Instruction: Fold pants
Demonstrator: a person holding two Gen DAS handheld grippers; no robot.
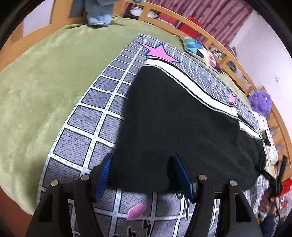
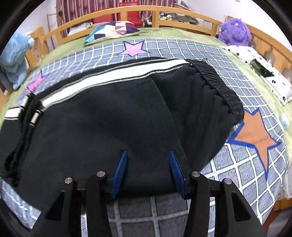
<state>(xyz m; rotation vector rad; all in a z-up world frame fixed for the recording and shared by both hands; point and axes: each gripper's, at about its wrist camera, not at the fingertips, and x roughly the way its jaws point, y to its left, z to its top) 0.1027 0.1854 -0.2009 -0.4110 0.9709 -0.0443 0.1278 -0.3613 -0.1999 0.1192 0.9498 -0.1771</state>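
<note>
- Left gripper [image 1: 141,165]: jaws wide apart, blue pads [image 1: 103,175] straddling the near hem of the pants [image 1: 173,118]. One pad sits at the pants' left edge, the other over the black cloth. Nothing clamped.
- Right gripper [image 2: 147,160]: jaws also spread, blue pads [image 2: 119,168] lying on top of the pants [image 2: 109,118] near their front edge. Cloth lies between the pads; no pinch visible.
- Pants: black, white side stripe [image 2: 113,74] with grey stitched edging, elastic waistband [image 2: 215,83] toward the right side of the bed. Already doubled over, with one layer's edge running diagonally across the top. They lie flat across the middle of the quilt [image 1: 87,116], near the front edge of the bed.
- Drawstrings with metal tips [image 2: 35,116] trail at the pants' left end in the right wrist view.
- Quilt: grey grid pattern, pink stars [image 2: 133,49], one orange star [image 2: 255,134] just right of the waistband. Dark lettering near its front edge in the left wrist view is cut off, not readable.
- Green blanket [image 1: 45,82] under the quilt, covering the rest of the bed.
- Far edge: wooden bed rail [image 2: 127,10], patchwork pillow [image 2: 113,30], purple plush [image 2: 234,31] at the far right corner, blue plush [image 2: 16,60] at the far left.
- White dotted cloth [image 2: 270,82] along the right edge.
- No brand or label visible on the pants.
</note>
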